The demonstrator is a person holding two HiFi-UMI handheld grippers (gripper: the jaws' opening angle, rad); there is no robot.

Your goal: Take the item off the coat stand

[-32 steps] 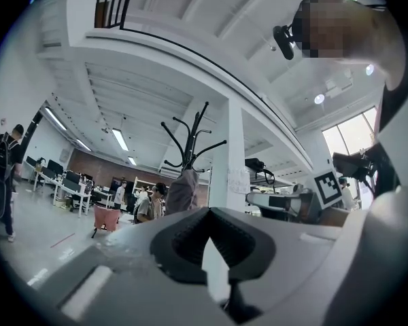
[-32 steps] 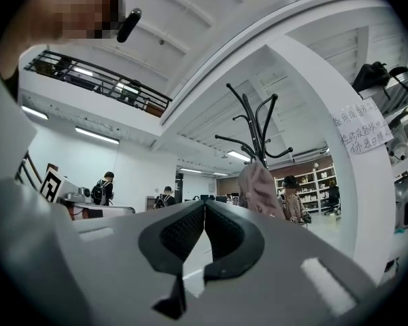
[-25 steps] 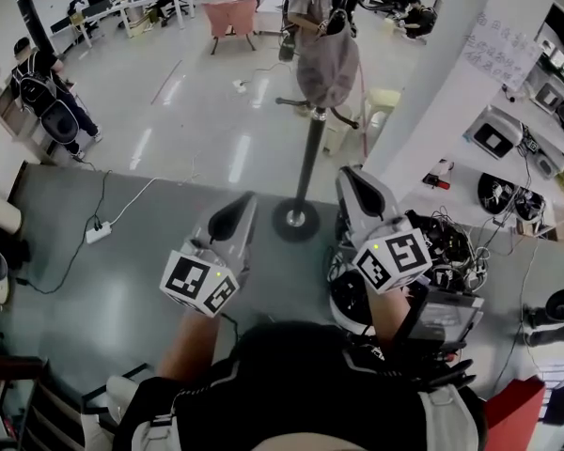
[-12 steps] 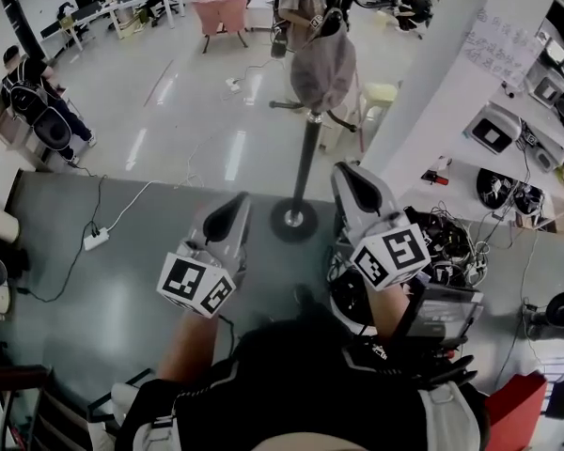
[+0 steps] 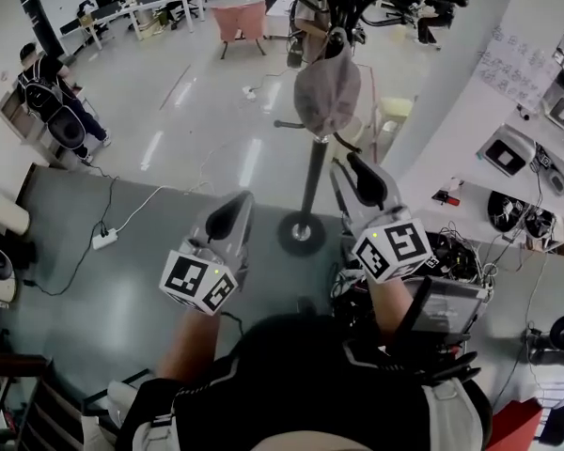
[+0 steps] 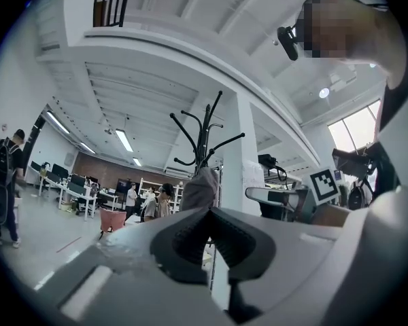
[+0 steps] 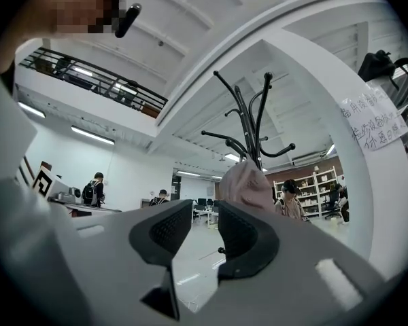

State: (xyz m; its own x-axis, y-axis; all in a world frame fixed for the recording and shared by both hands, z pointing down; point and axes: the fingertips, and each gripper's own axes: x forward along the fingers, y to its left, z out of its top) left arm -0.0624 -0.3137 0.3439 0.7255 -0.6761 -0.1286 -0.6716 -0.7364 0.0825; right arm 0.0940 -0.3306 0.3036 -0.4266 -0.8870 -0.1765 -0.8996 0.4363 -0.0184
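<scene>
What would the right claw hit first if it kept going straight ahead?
Probably the pinkish cloth item on the coat stand, though depth is unclear; the right claw, jaws just opened, is empty.

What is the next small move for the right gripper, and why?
Probably move the right gripper forward to the pinkish-grey fabric item hanging on the black coat stand. Its jaws have just been opening, with nothing between them, and the item hangs apart ahead.
</scene>
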